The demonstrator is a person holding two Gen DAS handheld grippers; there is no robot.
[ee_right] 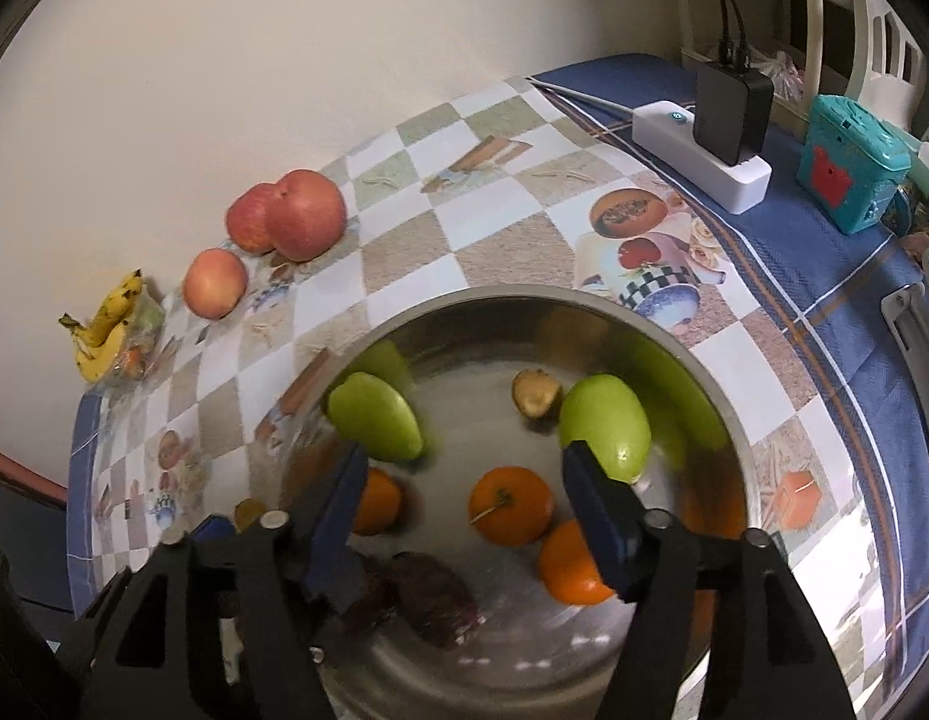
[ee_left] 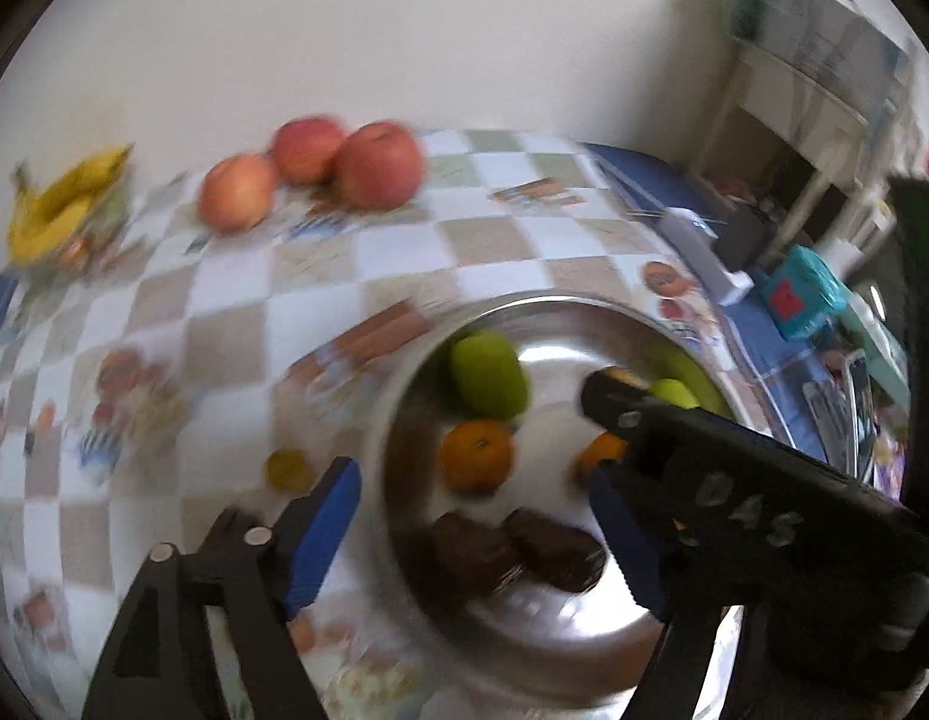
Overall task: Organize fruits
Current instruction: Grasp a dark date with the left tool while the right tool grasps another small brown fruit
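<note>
Over the bowl: I am looking down both grippers into a steel bowl (ee_right: 584,300) on a checked tablecloth (ee_right: 404,252).
Right gripper (ee_right: 470,492): I am seeing its jaws standing well apart, gripping nothing; an orange (ee_right: 511,504) is lying in the bowl between them, untouched.
Left gripper (ee_left: 476,516): I am seeing its jaws spread wide and empty, straddling the bowl's near rim, with dark brown fruit (ee_left: 512,552) lying between them.
Bowl contents: two green mangoes (ee_right: 377,417) are lying left and right, with more oranges, a small brown fruit (ee_right: 535,391) and the dark pieces near the front.
Outside the bowl: three apples (ee_right: 305,213) and a bunch of bananas (ee_right: 107,330) are sitting by the wall, well apart from the bowl.
Far corner: a white power strip (ee_right: 701,159) and a teal box (ee_right: 848,165) are resting on the blue cloth.
</note>
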